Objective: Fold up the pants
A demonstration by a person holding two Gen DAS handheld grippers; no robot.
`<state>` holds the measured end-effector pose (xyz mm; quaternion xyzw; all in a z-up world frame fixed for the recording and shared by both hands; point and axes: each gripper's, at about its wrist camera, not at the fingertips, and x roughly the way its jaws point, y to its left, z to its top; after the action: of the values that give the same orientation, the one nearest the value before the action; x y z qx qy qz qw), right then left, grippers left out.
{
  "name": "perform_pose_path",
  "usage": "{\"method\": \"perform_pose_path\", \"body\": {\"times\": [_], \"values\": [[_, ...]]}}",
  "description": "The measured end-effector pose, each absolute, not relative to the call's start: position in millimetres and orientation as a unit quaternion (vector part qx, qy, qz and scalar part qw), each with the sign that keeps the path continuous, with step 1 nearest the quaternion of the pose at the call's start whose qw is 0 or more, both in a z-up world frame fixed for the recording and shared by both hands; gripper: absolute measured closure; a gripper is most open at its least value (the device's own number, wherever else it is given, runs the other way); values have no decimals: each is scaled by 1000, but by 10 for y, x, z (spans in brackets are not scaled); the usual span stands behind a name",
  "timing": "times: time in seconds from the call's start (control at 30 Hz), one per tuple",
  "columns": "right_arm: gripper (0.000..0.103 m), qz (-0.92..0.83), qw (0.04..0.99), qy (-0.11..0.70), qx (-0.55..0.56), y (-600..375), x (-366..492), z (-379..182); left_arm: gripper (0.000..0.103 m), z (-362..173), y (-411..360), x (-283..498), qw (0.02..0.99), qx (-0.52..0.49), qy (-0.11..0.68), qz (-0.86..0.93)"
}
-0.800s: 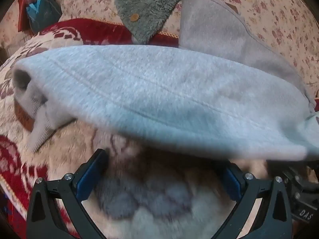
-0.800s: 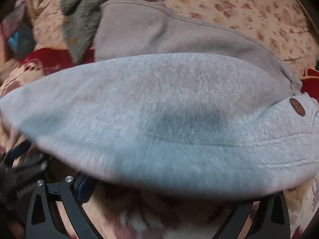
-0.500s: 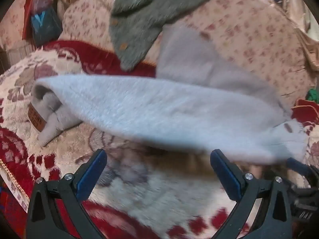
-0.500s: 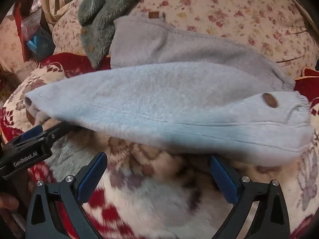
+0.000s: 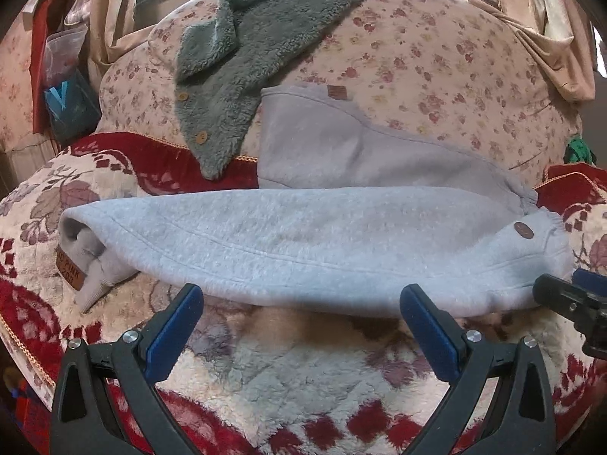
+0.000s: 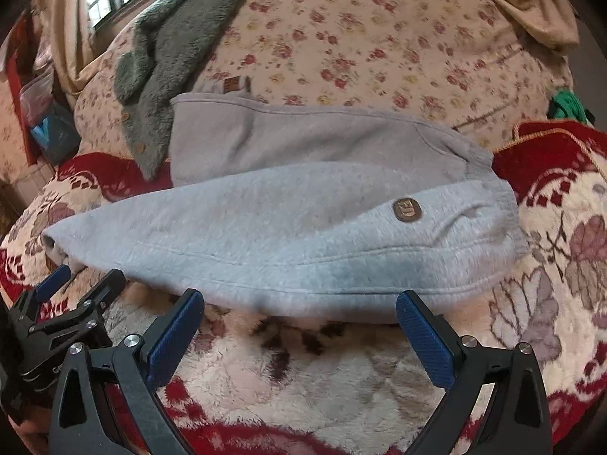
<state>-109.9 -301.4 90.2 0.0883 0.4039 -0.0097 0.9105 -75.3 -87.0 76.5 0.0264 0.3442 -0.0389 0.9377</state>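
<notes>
Light grey fleece pants [image 5: 322, 242] lie folded lengthwise across a red and cream blanket, cuffs at the left, waistband with a round brown patch [image 5: 524, 230] at the right. They also show in the right wrist view [image 6: 288, 235]. My left gripper [image 5: 299, 322] is open and empty, just in front of the pants' near edge. My right gripper [image 6: 299, 326] is open and empty too, in front of the near edge toward the waist end. Neither touches the cloth.
A second, purplish-grey pair of pants [image 5: 341, 144] lies behind against a floral cushion [image 5: 436, 68]. A green-grey fleece jacket [image 5: 242, 53] hangs over the cushion. The patterned blanket [image 5: 296, 379] covers the surface. Bags [image 5: 68, 91] stand at far left.
Both grippers have drawn back and away from the pants, which now lie flat on the blanket instead of hanging over the fingers. Both stay open.
</notes>
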Motion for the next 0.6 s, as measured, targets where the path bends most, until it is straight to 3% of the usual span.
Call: {"method": "perform_pose_path", "body": {"times": [0.6], "values": [[0,-6,899,430,82,-2927,-1030,747,0,657,-655,-746,938,-8,344,-39]]}}
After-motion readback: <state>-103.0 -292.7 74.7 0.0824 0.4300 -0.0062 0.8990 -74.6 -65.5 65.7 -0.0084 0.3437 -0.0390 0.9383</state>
